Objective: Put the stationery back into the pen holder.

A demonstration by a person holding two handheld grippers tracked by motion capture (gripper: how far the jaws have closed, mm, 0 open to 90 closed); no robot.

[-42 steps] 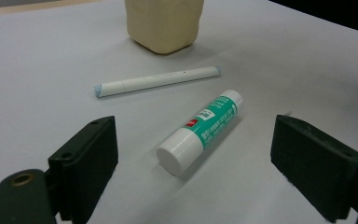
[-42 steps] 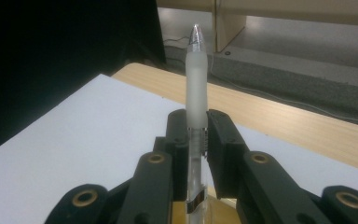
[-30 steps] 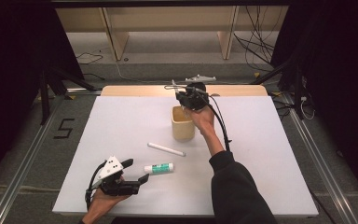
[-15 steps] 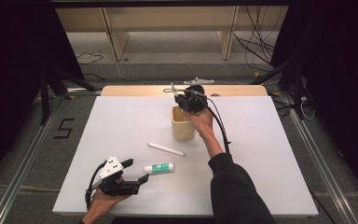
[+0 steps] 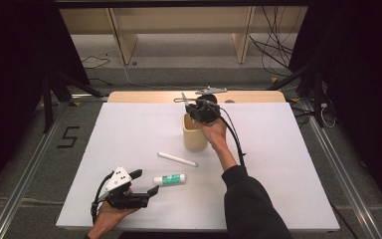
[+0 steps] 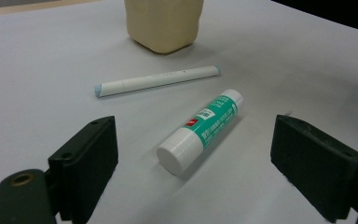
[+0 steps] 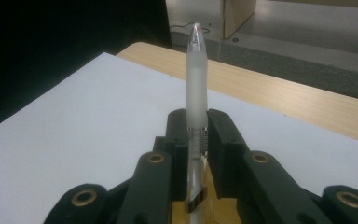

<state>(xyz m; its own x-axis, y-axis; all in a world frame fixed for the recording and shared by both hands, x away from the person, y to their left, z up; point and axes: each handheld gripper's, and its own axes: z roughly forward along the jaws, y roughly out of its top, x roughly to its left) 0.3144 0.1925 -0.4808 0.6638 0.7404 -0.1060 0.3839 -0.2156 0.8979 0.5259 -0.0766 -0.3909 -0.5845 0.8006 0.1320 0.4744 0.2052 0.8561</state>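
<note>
Pen (image 7: pixel 196 93) clamped over white table (image 5: pixel 288 164), dark curtained room around.

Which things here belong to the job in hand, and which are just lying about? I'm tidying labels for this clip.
In the job: clear pen clamped in the right gripper; beige cup below it; glue stick between the open left gripper jaws.

Lying about: white marker, untouched on the table.
</note>
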